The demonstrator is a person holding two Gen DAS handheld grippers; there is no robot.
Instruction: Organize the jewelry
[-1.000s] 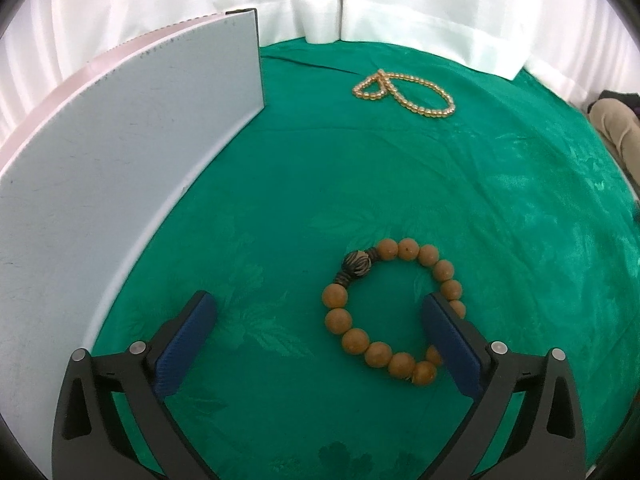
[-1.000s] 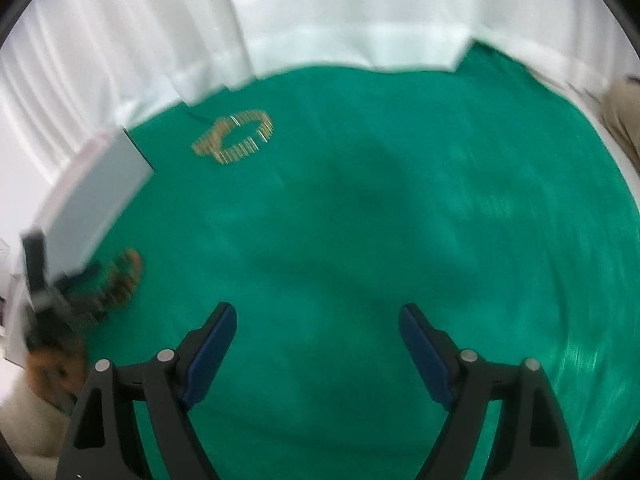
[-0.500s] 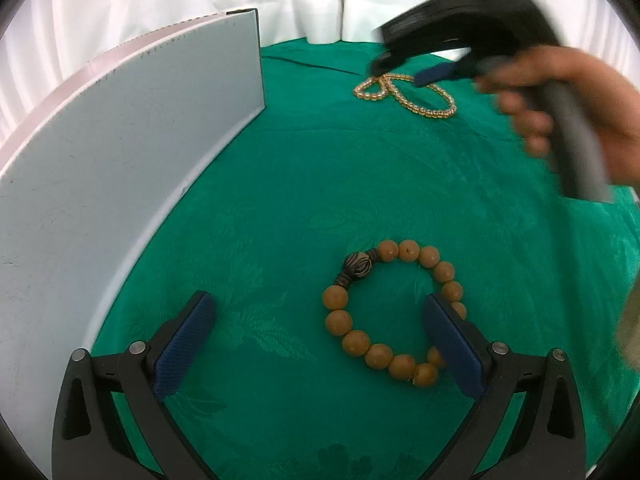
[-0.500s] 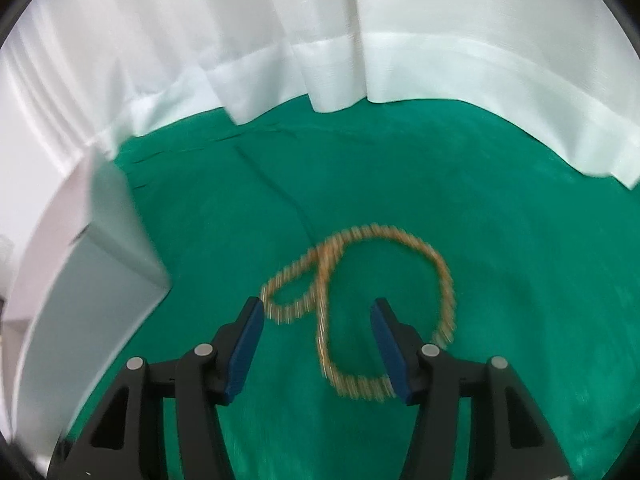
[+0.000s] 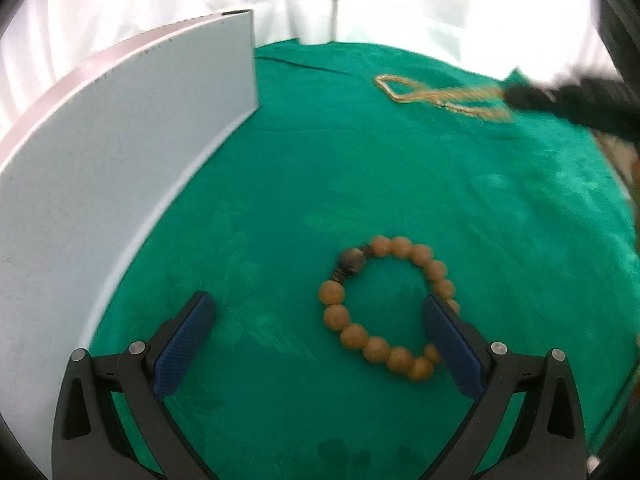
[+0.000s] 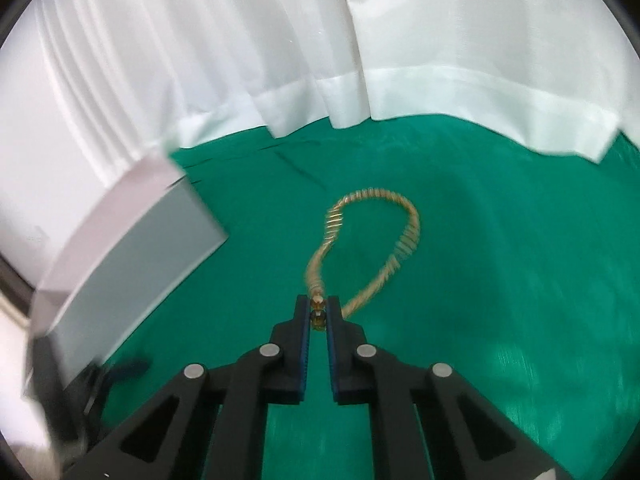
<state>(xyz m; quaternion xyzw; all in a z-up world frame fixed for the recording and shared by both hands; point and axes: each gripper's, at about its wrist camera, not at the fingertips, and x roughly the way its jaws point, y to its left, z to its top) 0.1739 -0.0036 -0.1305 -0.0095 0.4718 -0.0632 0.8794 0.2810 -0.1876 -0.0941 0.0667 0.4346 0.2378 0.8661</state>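
Observation:
A bracelet of large tan wooden beads (image 5: 384,308) lies on the green cloth, close in front of my left gripper (image 5: 316,320), which is open and empty; its right finger overlaps the bracelet's right side. My right gripper (image 6: 319,307) is shut on a gold bead necklace (image 6: 404,240), whose loop trails away over the cloth. In the left wrist view the necklace (image 5: 440,96) is stretched at the far right, held by the right gripper (image 5: 520,98).
A white box (image 5: 100,184) stands along the left of the green cloth (image 5: 360,180); it also shows in the right wrist view (image 6: 128,248). White curtains (image 6: 320,60) hang behind the table.
My right gripper moved in to the necklace, closed on it and has pulled it taut. The left gripper and the wooden bracelet have stayed put.

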